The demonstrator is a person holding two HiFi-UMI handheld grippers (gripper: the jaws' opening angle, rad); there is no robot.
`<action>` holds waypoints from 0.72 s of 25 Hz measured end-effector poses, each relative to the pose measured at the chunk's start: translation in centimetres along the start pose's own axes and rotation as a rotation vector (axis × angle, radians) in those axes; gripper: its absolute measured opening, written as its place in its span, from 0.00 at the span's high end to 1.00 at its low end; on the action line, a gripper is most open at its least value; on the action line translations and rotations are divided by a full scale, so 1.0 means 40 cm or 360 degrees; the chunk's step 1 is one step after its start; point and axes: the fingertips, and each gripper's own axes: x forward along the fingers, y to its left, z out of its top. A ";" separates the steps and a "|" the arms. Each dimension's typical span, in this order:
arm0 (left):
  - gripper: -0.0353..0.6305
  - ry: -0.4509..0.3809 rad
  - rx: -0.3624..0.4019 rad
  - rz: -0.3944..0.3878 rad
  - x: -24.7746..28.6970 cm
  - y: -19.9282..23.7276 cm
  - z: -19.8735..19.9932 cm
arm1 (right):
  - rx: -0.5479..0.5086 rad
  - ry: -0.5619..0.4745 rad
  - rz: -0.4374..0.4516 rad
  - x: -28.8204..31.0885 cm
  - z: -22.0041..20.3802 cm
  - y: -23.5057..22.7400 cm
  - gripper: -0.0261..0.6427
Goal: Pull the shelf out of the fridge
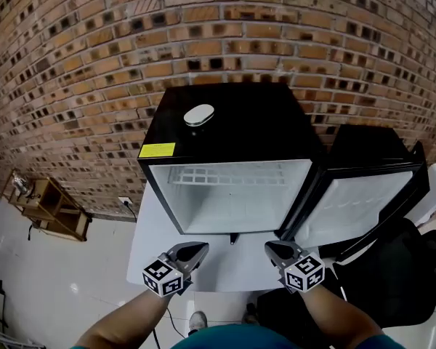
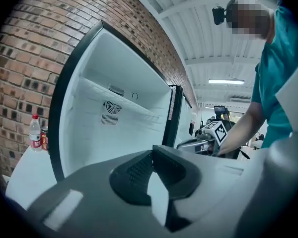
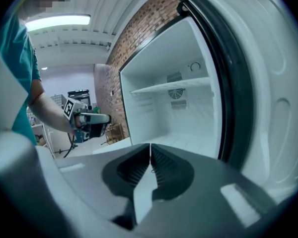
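A black mini fridge (image 1: 232, 122) stands open on a white table (image 1: 154, 247), its door (image 1: 356, 202) swung out to the right. Inside, a white wire shelf (image 1: 229, 175) sits high up near the back; the right gripper view shows this shelf (image 3: 171, 86) spanning the white cavity. My left gripper (image 1: 200, 249) and right gripper (image 1: 271, 247) hover side by side in front of the opening, apart from the fridge. In each gripper view the jaws meet tip to tip, left gripper (image 2: 152, 150) and right gripper (image 3: 150, 150), both shut with nothing between them.
A white oval object (image 1: 199, 115) lies on the fridge top. A water bottle (image 2: 35, 132) stands on the table left of the fridge. A wooden rack (image 1: 47, 208) sits on the floor at left. Dark furniture (image 1: 392, 267) crowds the right below the door.
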 end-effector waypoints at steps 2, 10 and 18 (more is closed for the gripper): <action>0.95 -0.0020 -0.0001 -0.0037 0.031 0.021 0.022 | 0.0022 -0.0022 -0.0029 0.017 0.013 -0.004 0.95; 0.93 -0.0366 -0.0288 -0.0080 0.124 0.096 0.180 | 0.0022 -0.0058 -0.0059 0.065 0.040 -0.033 0.94; 0.74 -0.0619 -0.0650 -0.0044 0.176 0.186 0.319 | 0.0000 -0.0068 -0.0068 0.109 0.046 -0.051 0.94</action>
